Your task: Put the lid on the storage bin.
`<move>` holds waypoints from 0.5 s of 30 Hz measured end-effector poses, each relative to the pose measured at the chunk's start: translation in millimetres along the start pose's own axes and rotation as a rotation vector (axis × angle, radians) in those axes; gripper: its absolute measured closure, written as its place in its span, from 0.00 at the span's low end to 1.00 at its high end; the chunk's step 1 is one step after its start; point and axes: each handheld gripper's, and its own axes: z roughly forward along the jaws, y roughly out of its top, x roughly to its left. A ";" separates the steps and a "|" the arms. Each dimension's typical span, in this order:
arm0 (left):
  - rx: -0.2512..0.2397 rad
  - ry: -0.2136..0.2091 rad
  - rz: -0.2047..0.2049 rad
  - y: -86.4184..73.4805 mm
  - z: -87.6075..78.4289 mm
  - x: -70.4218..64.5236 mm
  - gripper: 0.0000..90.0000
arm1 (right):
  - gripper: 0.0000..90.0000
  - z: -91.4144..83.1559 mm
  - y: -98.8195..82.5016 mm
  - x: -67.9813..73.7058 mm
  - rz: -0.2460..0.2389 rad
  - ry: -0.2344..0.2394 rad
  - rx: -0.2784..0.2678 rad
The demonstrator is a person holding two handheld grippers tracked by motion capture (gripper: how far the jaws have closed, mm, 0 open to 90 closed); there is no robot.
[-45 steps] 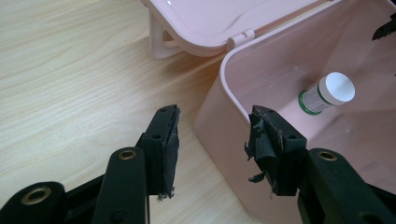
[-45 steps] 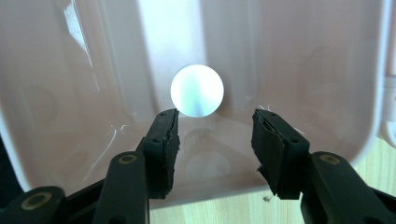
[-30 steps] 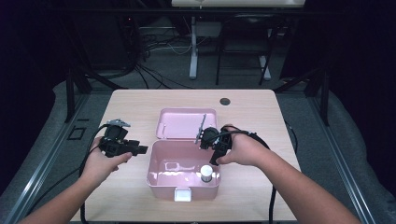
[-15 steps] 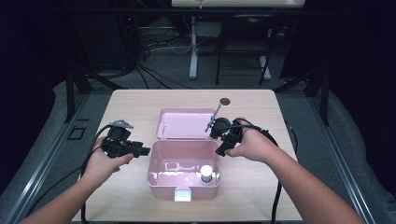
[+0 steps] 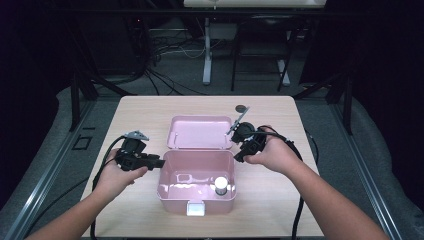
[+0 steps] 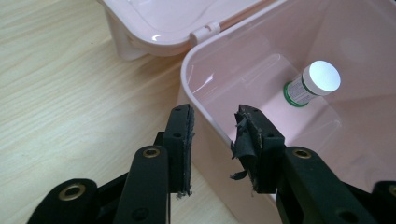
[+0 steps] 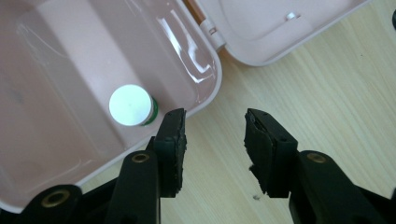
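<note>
Upright, white-capped bottle [image 5: 220,185] in the pink box [image 5: 170,175], cap skyward; both hand-held grippers part-open, empty.

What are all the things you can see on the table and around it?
Box: one, pink, open, middle of the table.
Lid: one, pink, hinged open behind the box.
Bottle: one, white cap, inside the box.
Round object: one, dark, far edge of the table.
Table: one, light wood.
Left gripper: one, black, jaws have just been closing astride the box's wall, not pressing it.
Right gripper: one, black, jaws have just been closing, nothing between them, beside the box.
</note>
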 end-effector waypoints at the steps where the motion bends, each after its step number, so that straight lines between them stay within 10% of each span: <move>1: 0.005 -0.001 0.009 0.1 1.1 -0.7 0.75 | 0.66 -0.6 -0.1 -0.6 0.016 0.009 -0.014; 15: -0.009 -0.001 0.020 -0.3 -1.5 -3.7 0.87 | 0.68 16.6 1.6 -22.4 0.155 -0.007 -0.062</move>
